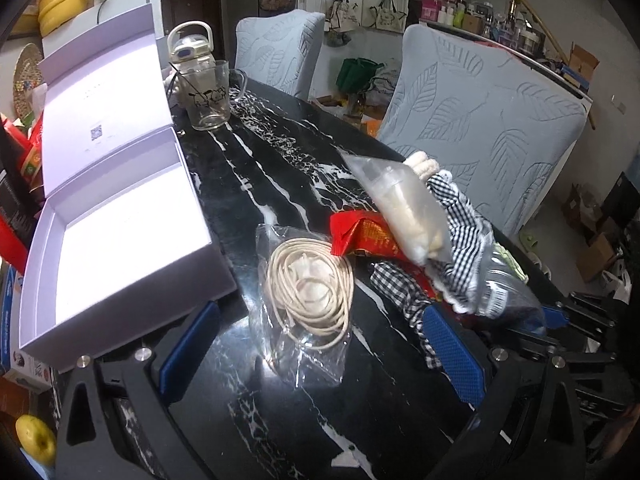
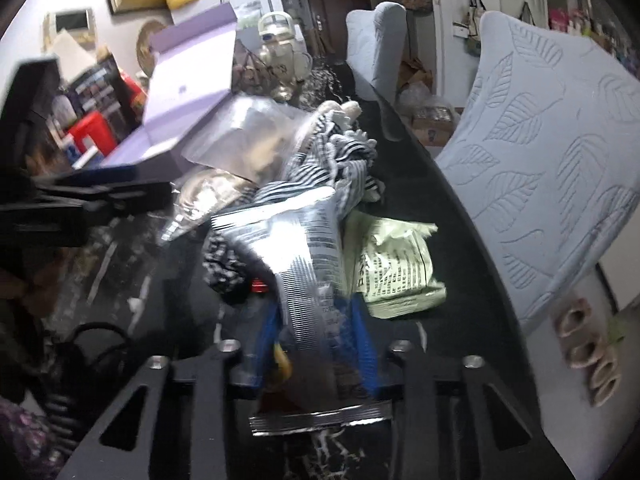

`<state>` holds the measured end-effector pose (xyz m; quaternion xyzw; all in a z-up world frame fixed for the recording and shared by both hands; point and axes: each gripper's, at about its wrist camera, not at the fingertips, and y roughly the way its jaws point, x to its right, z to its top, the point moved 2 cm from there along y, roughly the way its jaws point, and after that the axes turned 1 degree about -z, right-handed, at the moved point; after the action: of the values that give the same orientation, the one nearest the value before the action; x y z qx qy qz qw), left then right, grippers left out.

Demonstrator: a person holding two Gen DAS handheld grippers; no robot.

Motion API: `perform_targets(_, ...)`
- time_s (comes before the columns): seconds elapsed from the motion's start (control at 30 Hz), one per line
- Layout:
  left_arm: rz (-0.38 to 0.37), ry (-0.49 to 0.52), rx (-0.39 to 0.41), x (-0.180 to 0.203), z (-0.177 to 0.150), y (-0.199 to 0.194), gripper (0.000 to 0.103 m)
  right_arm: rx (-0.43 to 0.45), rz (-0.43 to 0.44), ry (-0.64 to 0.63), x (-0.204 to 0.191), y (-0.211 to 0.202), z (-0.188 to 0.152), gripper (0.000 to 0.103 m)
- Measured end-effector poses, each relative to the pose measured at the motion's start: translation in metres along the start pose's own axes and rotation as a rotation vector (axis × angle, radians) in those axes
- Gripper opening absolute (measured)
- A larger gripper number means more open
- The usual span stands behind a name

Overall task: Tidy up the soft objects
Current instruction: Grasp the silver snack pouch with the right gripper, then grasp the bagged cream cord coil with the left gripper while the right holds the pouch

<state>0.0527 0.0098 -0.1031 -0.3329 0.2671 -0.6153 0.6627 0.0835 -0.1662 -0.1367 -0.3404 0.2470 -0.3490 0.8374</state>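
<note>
Our right gripper (image 2: 316, 320) pinches a silver foil packet (image 2: 304, 248); our left gripper (image 1: 320, 344) (jaws spread) straddles a bagged cord coil (image 1: 308, 292).

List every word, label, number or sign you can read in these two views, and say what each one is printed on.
No text can be read.
Pale green paper packet: dense black print, too blurred.
Silver foil snack bag in the right tool: lines of print, too blurred.
Red foil packet: gold print, unreadable.
Open lilac cardboard box: small square code and faint lettering on the lid, too small.
Clear glass mug: a black drawing, no words.
</note>
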Motion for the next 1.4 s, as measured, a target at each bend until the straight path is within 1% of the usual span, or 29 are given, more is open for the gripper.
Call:
perform_targets(0.1,0.004,0.013,-0.008,0.0,0.002,0.009,0.103,0.012,0.046,0.032,0.004,-0.006,-0.003,0.032)
perform_targets(0.23,0.018,0.033,-0.025,0.002,0.004,0.022,0.103,0.047,0.129,0.102,0.011,-0.02,-0.005,0.032)
perform_targets(0.37,0.037,0.056,-0.05,0.003,0.004,0.036,0.103,0.076,0.172,0.137,0.014,-0.03,-0.004,0.032)
perform_targets(0.63,0.067,0.07,-0.109,-0.001,0.001,0.061,0.103,0.088,0.154,0.126,0.01,-0.033,0.0,0.032)
perform_targets(0.77,0.022,0.022,-0.112,-0.012,0.004,0.067,0.103,0.087,0.145,0.124,0.009,-0.032,0.001,0.032)
perform_targets(0.83,0.02,0.014,-0.102,-0.014,0.005,0.067,0.099,0.088,0.144,0.124,0.008,-0.033,0.001,0.032)
perform_targets(0.87,0.017,0.015,-0.084,-0.014,0.005,0.066,0.089,0.088,0.146,0.125,0.009,-0.033,0.001,0.032)
perform_targets(0.9,0.015,0.017,-0.07,-0.014,0.005,0.064,0.076,0.089,0.145,0.126,0.008,-0.033,0.001,0.032)
perform_targets(0.93,0.014,0.02,-0.066,-0.014,0.006,0.062,0.07,0.089,0.143,0.127,0.008,-0.033,0.001,0.032)
perform_targets(0.97,0.013,0.022,-0.07,-0.013,0.006,0.061,0.068,0.089,0.142,0.129,0.008,-0.034,0.001,0.032)
perform_targets(1.0,0.01,0.023,-0.071,-0.012,0.006,0.061,0.063,0.09,0.142,0.131,0.008,-0.034,0.0,0.032)
perform_targets(1.13,0.019,0.049,-0.066,-0.006,0.004,0.056,0.057,0.094,0.134,0.142,0.007,-0.037,-0.002,0.032)
perform_targets(1.2,0.0,0.039,-0.071,-0.004,0.001,0.051,0.054,0.096,0.126,0.143,0.006,-0.039,-0.003,0.032)
perform_targets(1.27,-0.015,0.026,-0.076,-0.003,-0.003,0.043,0.054,0.098,0.122,0.149,0.006,-0.042,-0.005,0.032)
perform_targets(1.4,-0.033,0.013,-0.035,-0.001,-0.009,0.016,0.054,0.098,0.115,0.159,0.003,-0.046,-0.009,0.032)
